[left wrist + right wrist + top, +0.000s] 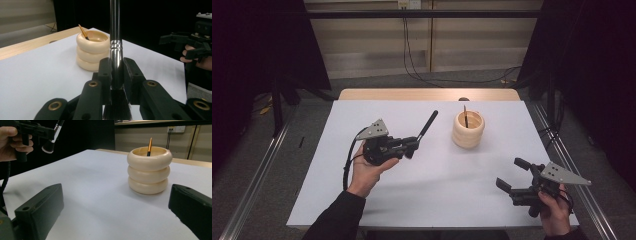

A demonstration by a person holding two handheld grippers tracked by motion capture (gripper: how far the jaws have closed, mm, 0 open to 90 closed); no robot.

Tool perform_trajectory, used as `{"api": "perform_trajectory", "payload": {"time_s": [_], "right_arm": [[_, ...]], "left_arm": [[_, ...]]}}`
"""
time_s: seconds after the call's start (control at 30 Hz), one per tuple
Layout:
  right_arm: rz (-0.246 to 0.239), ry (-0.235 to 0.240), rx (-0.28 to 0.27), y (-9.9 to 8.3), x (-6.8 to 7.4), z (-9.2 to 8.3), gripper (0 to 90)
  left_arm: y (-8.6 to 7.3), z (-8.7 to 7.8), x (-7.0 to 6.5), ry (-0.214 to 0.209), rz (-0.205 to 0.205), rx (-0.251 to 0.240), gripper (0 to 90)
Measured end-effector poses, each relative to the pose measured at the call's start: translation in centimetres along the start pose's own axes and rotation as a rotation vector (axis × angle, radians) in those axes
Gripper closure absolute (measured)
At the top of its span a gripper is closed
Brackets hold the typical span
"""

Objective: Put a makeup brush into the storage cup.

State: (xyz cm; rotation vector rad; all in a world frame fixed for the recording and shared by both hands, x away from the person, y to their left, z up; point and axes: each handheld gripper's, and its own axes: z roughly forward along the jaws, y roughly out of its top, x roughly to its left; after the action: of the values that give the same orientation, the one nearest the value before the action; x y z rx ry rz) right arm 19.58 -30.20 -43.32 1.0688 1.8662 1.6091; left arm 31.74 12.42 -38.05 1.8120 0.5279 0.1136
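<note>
My left tongs (411, 145) pinched the black-handled, dark-bristled makeup brush (115, 37) above the white tabletop (412, 190), its handle top cut off. The cream 3-ringed wooden holder (468, 130) held 1 gold-handled brush (149, 146), head hidden. My right tongs (512, 175) were spread.

Left gripper (411, 146) clamped tight, raised, aimed toward two o'clock; right gripper (512, 176) gaped wide, aimed toward ten o'clock.

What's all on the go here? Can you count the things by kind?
Brushes: 2, a black one clamped in the left hand-held gripper, a gold-handled one in the holder.
Cream ringed holders: 1
Hand-held grippers: 2, the right open.
Total: 5
</note>
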Motion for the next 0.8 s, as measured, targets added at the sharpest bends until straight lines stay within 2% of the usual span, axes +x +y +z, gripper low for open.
{"api": "perform_trajectory", "payload": {"time_s": [0.1, 0.23, 0.33, 0.37, 0.43, 0.5, 0.63, 0.8], "right_arm": [[-0.02, -0.025, -0.021, 0.0, 0.1, 0.1, 0.0], [-0.028, 0.003, -0.03, 0.0, 0.4, 0.3, 0.0], [-0.033, -0.002, -0.036, 0.0, 0.5, 0.4, 0.4], [-0.035, 0.0, -0.037, 0.0, 0.5, 0.4, 0.4], [-0.037, 0.008, -0.042, 0.1, 0.5, 0.3, 0.2], [-0.032, 0.014, -0.049, 0.0, 0.5, 0.4, 0.2], [-0.035, 0.034, -0.041, -0.1, 0.4, 0.6, 0.3], [-0.035, 0.05, -0.039, 0.1, 0.6, 0.5, 0.1]], "left_arm": [[-0.2, -0.1, -0.4, -0.004, 0.0, -0.002, 77.8], [-0.7, -0.5, -1.0, -0.005, -0.001, -0.02, 77.8], [-0.9, -0.7, -1.3, -0.003, -0.002, -0.019, 77.8], [-0.9, -0.8, -1.3, -0.014, -0.005, -0.021, 77.8], [-0.8, -0.8, -1.5, -0.009, 0.008, -0.012, 77.9], [-0.8, -0.7, -1.7, -0.021, 0.009, -0.01, 77.8], [-0.6, -0.6, -2.1, -0.044, 0.033, 0.032, 77.9], [-0.5, -0.4, -2.6, -0.071, 0.037, 0.052, 77.9]]}}
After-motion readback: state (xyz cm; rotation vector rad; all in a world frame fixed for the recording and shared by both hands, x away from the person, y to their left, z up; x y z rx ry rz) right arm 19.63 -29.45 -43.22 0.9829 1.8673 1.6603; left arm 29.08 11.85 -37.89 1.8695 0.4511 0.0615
